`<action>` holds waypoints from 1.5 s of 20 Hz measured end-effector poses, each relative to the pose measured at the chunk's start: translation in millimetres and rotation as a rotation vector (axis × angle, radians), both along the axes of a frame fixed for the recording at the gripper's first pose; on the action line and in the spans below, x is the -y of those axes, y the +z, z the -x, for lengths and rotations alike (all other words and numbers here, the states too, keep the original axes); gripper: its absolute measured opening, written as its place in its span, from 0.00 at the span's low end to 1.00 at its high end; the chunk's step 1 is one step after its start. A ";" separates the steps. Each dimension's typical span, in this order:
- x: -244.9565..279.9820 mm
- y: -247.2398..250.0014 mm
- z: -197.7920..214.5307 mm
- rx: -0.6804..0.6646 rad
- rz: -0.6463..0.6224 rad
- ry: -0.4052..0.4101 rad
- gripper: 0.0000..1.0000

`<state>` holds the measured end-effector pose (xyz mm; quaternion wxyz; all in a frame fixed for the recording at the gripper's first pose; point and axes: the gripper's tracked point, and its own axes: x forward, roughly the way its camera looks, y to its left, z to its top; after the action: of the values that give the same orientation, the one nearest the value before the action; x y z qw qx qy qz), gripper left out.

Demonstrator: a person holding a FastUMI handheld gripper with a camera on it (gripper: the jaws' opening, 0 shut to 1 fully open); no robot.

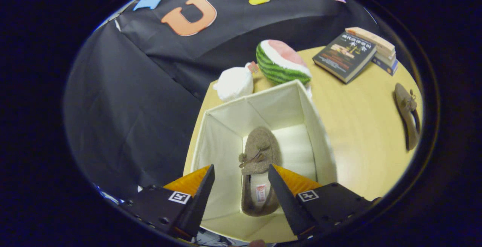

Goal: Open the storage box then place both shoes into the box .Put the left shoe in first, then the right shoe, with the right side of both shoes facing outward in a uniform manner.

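A cream fabric storage box (312, 126) stands open on the wooden table, just below and ahead of my fingers. One brown-grey loafer with a small bow (260, 153) lies on the box floor, toe pointing away, its heel end between my fingertips. My gripper (241, 171) hovers over the box's near side, open, with both fingers clear of the shoe. The second brown shoe (408, 115) lies on the table well to the right of the box, on its side.
A plush watermelon slice (282, 62) and a white soft toy (234, 84) sit just behind the box. Stacked books (357, 53) lie at the table's far right. The box's orange lid (188, 183) shows beneath my fingers. Bare tabletop (357, 141) lies between box and second shoe.
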<state>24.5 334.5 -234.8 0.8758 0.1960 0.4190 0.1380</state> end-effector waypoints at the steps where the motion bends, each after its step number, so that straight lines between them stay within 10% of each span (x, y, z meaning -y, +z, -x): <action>1: 9.4 14.6 0.0 0.044 0.015 0.010 0.90; 7: 86.9 91.4 14.7 0.312 0.136 0.083 0.96; 15: 286.9 95.6 11.0 0.394 0.260 -0.056 0.96; 22: 428.9 19.4 12.8 0.293 0.353 -0.134 0.96; 30: 467.2 -93.7 13.1 0.077 0.373 -0.098 0.96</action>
<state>11.4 -132.7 -328.5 0.9179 0.0450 0.3935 0.0225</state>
